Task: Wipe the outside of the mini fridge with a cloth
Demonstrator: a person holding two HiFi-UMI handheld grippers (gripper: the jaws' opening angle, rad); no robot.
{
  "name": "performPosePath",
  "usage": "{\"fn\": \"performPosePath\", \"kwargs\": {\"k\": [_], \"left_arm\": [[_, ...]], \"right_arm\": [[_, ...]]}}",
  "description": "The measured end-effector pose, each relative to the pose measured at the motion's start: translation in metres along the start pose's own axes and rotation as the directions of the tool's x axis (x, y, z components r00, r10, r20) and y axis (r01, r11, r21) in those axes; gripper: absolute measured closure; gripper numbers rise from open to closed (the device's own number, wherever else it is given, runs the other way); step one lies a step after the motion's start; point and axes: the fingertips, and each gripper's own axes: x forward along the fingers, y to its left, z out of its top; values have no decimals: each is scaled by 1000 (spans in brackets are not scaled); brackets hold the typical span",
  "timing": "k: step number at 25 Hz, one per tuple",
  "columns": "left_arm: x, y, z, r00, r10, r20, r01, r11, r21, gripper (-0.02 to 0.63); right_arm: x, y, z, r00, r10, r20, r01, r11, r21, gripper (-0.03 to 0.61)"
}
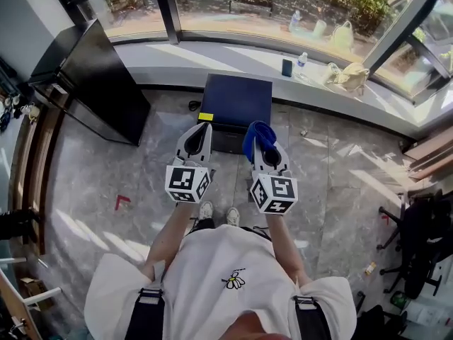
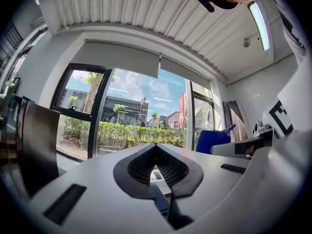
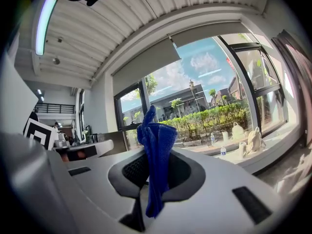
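Right gripper (image 1: 265, 147) is clamped shut on the blue cloth (image 1: 257, 134), which sticks up bunched out of the jaws and hangs a bit below them too. Left gripper (image 1: 202, 128) has its jaws pressed together with nothing in them, held just beside the right one. The mini fridge (image 1: 237, 103) is the dark navy box on the floor right ahead of both grippers, backed up against the window ledge (image 1: 212, 61), and the cloth isn't touching it.
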Motion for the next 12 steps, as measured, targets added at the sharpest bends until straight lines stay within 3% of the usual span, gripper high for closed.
{"fn": "performPosePath", "kwargs": {"k": [5, 12], "left_arm": [[21, 30, 13, 1000, -4, 30, 4, 1000, -3, 611], [25, 81, 2, 1000, 27, 4, -27, 999, -46, 611]], "right_arm": [[36, 7, 11, 1000, -12, 10, 12, 1000, -17, 514], [72, 30, 5, 1000, -17, -12, 17, 1000, -24, 514]]}}
